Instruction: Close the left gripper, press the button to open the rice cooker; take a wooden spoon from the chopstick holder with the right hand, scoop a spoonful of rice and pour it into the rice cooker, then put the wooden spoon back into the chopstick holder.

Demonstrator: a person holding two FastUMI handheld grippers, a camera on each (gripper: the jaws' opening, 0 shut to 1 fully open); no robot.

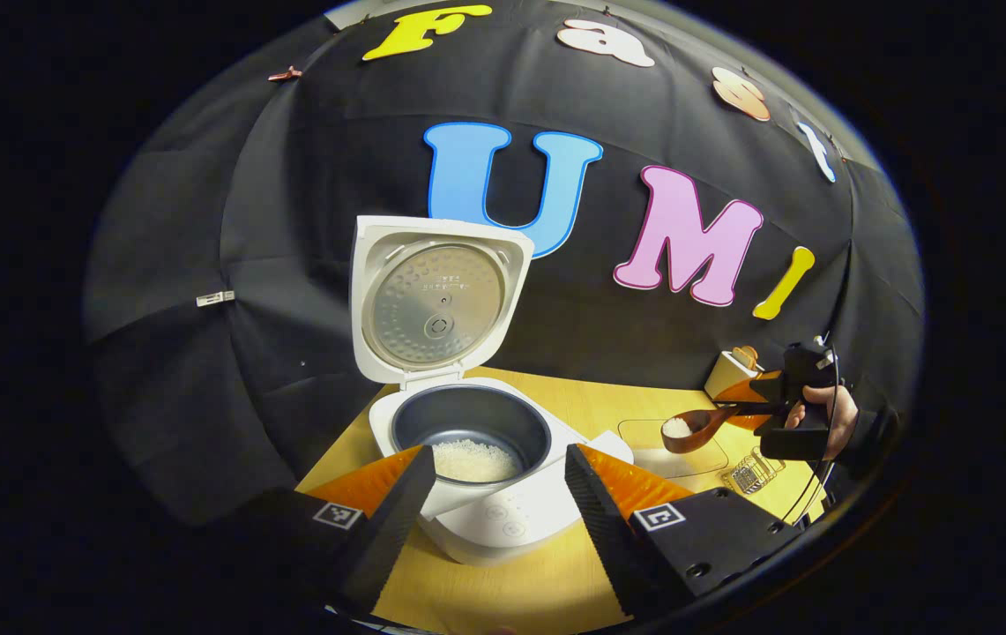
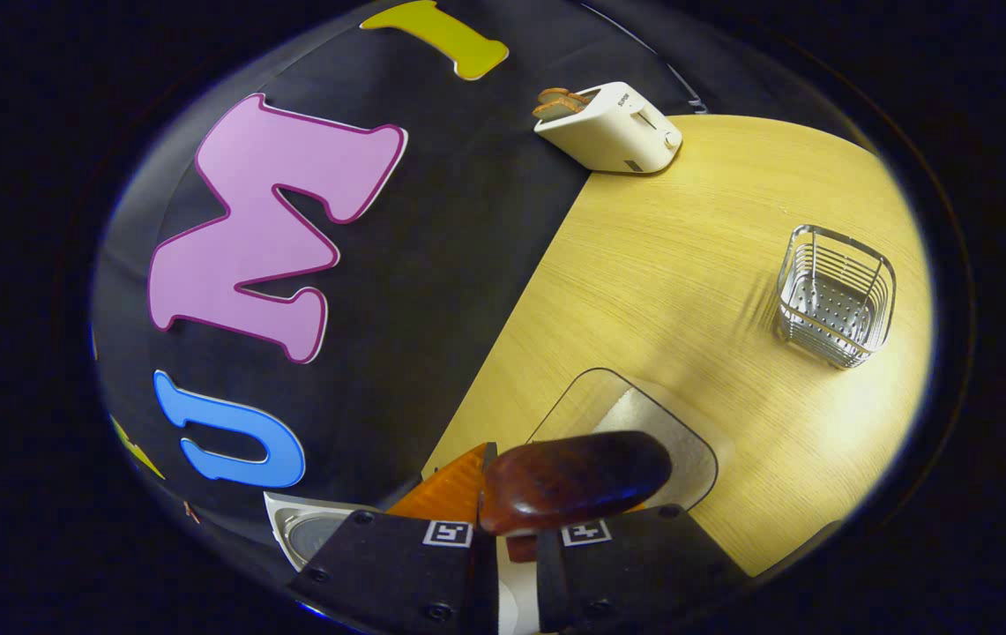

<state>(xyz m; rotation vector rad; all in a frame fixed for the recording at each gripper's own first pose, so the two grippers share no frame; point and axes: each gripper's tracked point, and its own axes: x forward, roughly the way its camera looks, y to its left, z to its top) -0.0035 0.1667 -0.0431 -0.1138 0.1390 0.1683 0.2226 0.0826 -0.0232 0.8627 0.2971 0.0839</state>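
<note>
The white rice cooker (image 1: 503, 516) stands open, lid (image 1: 436, 304) upright, with some rice in its dark pot (image 1: 472, 441). My left gripper (image 1: 498, 516) hovers just in front of it, open, one finger on each side of the pot. At the right, a hand holds my right gripper (image 1: 736, 407), shut on the handle of a wooden spoon (image 1: 695, 430) that carries rice and hangs level above the clear rice tray (image 1: 705, 459). In the right gripper view the spoon's dark bowl (image 2: 573, 481) sits at my right gripper (image 2: 507, 529), over the tray (image 2: 688, 450).
A wire chopstick holder (image 2: 833, 295) stands on the wooden table (image 2: 688, 247), also seen as a small basket (image 1: 749, 472) near the table's right edge. A white toaster (image 2: 613, 128) with bread sits at the back wall. The cooker's lid rim (image 2: 309, 529) shows low left.
</note>
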